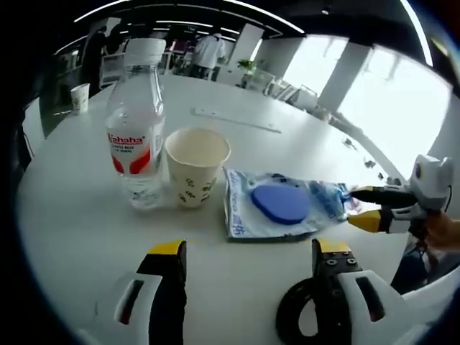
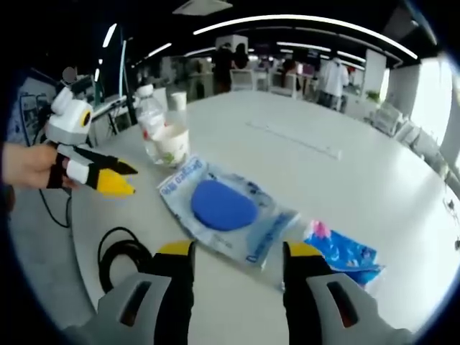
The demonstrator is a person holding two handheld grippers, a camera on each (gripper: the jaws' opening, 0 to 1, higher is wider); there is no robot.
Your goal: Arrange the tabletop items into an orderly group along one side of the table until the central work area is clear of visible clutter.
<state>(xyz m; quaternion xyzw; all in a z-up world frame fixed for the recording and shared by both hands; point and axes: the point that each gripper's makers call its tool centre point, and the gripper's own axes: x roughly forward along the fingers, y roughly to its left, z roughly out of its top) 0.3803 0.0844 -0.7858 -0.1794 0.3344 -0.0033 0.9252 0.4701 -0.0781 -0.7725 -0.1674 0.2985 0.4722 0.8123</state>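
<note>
Above the white table [image 1: 86, 215], both grippers, left [image 1: 248, 251] and right [image 2: 237, 251], hang spread wide (nothing held).

In your left gripper view, the print on the clear packet [image 1: 277, 205] is too blurred to read, and its right end sits behind the right tongs [image 1: 359, 208] tips. In your right gripper view, the paper cup [image 2: 171, 146] covers the lower part of the water bottle [image 2: 149, 108], and the small blue wrapper [image 2: 345, 256] is partly hidden behind your own tong.
</note>
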